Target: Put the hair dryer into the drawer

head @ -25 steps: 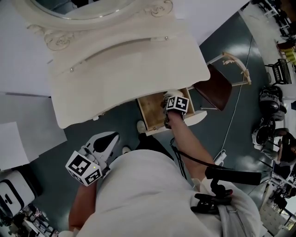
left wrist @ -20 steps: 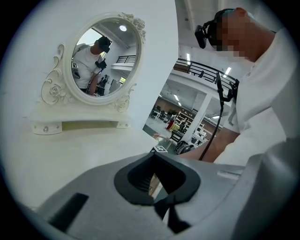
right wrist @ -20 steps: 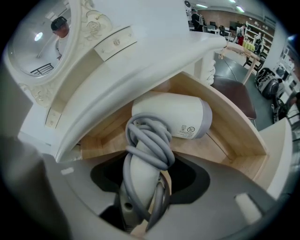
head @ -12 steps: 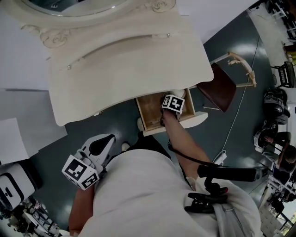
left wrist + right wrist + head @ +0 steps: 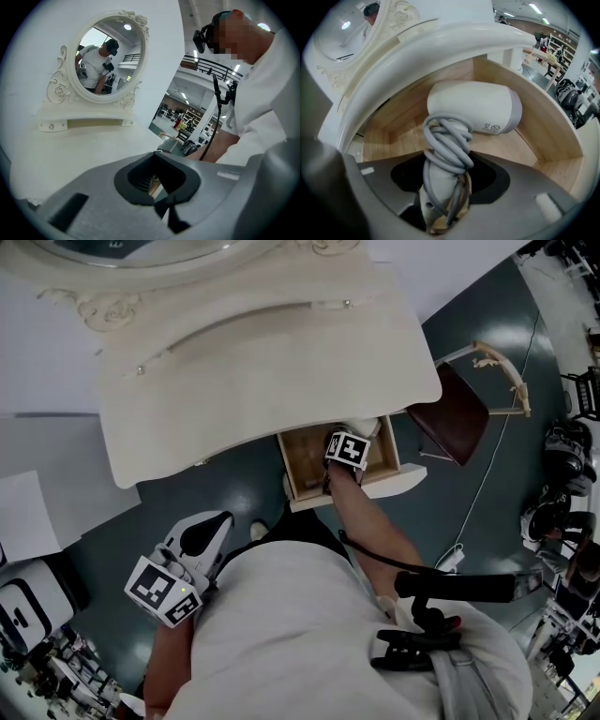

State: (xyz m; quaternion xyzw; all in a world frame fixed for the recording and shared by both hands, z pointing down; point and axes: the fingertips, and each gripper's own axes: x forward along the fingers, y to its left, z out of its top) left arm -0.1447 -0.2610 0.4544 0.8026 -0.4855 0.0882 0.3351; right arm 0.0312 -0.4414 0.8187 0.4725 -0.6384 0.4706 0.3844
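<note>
The white hair dryer (image 5: 473, 110) has its grey cord wound round the handle. My right gripper (image 5: 443, 187) is shut on that handle and points steeply down into the open wooden drawer (image 5: 553, 136). The dryer's body is inside the drawer, near its back, under the table top. In the head view the right gripper (image 5: 346, 441) is over the drawer (image 5: 302, 470), and a bit of the dryer (image 5: 362, 429) shows beside it. My left gripper (image 5: 192, 554) hangs low by the person's left side, far from the drawer; in its own view the left gripper (image 5: 157, 157) is shut with nothing in it.
The cream dressing table (image 5: 262, 362) overhangs the drawer's back half. Its oval mirror (image 5: 105, 56) stands on top. A dark-seated chair (image 5: 459, 413) stands just right of the drawer. Cables and gear lie on the floor at the far right (image 5: 553, 512).
My right gripper with the dryer has sunk a little deeper into the drawer. The left gripper has hardly moved.
</note>
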